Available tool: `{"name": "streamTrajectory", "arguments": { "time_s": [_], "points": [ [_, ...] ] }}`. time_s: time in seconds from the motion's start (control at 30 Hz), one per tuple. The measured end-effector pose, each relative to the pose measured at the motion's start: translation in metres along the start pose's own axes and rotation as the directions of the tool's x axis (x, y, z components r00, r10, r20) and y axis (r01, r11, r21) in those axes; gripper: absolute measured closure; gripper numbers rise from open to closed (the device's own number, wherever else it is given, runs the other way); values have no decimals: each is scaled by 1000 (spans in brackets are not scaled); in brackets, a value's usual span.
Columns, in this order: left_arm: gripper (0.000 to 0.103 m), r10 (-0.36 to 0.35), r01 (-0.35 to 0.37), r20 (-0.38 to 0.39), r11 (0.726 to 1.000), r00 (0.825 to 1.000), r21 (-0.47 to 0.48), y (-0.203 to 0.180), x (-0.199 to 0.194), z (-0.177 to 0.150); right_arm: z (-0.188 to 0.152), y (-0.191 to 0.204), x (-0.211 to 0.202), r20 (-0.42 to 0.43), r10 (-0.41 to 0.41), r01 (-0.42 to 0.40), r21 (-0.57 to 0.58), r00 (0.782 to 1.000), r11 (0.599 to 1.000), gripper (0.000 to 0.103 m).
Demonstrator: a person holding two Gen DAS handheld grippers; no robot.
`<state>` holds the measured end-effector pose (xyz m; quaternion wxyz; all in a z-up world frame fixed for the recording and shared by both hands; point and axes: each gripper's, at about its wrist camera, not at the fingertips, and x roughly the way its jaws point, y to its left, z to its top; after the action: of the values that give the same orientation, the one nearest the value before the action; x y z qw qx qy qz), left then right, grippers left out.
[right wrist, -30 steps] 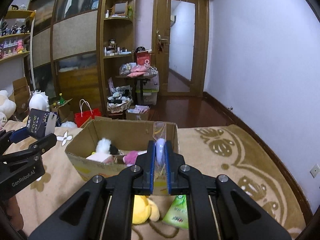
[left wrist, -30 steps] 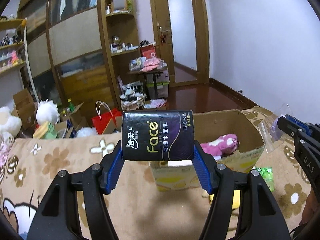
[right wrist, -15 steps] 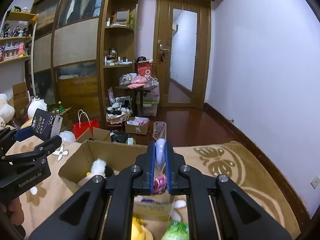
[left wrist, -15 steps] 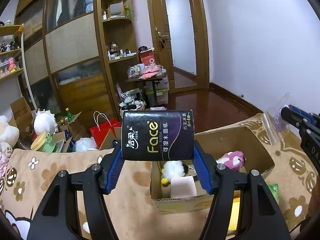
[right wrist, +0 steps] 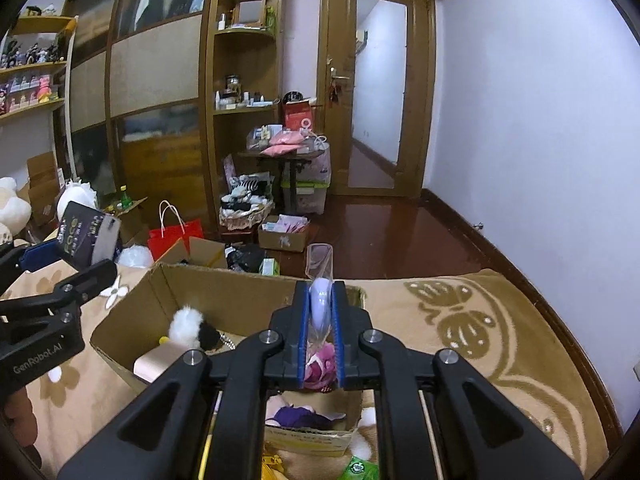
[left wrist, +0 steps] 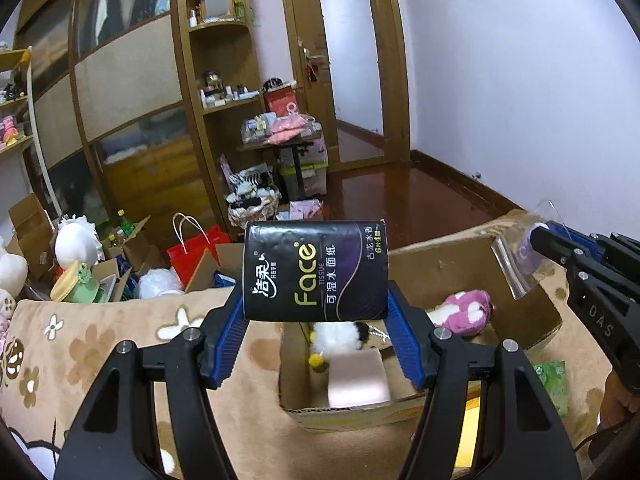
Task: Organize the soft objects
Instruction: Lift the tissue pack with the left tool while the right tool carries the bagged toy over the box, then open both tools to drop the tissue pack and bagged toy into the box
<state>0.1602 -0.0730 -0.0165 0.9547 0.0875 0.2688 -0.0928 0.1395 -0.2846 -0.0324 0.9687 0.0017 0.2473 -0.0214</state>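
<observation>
The brown flowered blanket point(left wrist: 100, 344) is lying under everything, spreading near and to both sides. The open cardboard box point(left wrist: 432, 256) is sitting on it, ahead of both my grippers. Inside the box a pink block point(left wrist: 358, 378) is lying near the front wall, a white-and-black plush point(left wrist: 340, 334) is lying just behind it, and a pink plush point(left wrist: 466, 310) is resting toward the far right.

My left gripper point(left wrist: 316, 320) is holding a black tissue pack point(left wrist: 316, 270) across its width, blue pads pressing both ends, above the box's near-left edge.

My right gripper point(right wrist: 320, 316) is pinching a clear plastic bag point(right wrist: 319, 304) with a pale lilac item inside, fingers nearly together, over the box's right half.

A green packet point(left wrist: 554, 382) is lying on the blanket right of the box.
</observation>
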Motion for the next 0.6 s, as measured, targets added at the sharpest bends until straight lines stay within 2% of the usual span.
{"name": "streamTrajectory", "arguments": {
  "time_s": [0.23, 0.3, 0.37, 0.5, 0.57, 0.6],
  "points": [
    [38, -34, 34, -53, 999, 998, -4, -3, 16, -7, -4, 1, 9, -40, 70, -69, 22, 997, 997, 91],
    [36, -36, 35, -64, 999, 997, -8, -2, 19, -9, -7, -1, 11, -55, 85, -83, 38, 995, 996, 90],
    [25, -36, 35, -70, 999, 997, -14, 0, 21, -11, -9, -3, 11, -65, 100, -96, 56, 993, 994, 90],
    [20, -27, 25, -86, 999, 996, -27, 4, 24, -13, -11, -6, 11, -75, 110, -105, 72, 991, 992, 89],
    [19, -26, 23, -99, 999, 995, -28, 5, 25, -15, -11, -7, 10, -76, 109, -103, 77, 991, 992, 84],
    [18, -22, 19, -103, 999, 994, -27, 6, 25, -16, -11, -8, 8, -76, 109, -103, 80, 991, 991, 77]
  ]
}}
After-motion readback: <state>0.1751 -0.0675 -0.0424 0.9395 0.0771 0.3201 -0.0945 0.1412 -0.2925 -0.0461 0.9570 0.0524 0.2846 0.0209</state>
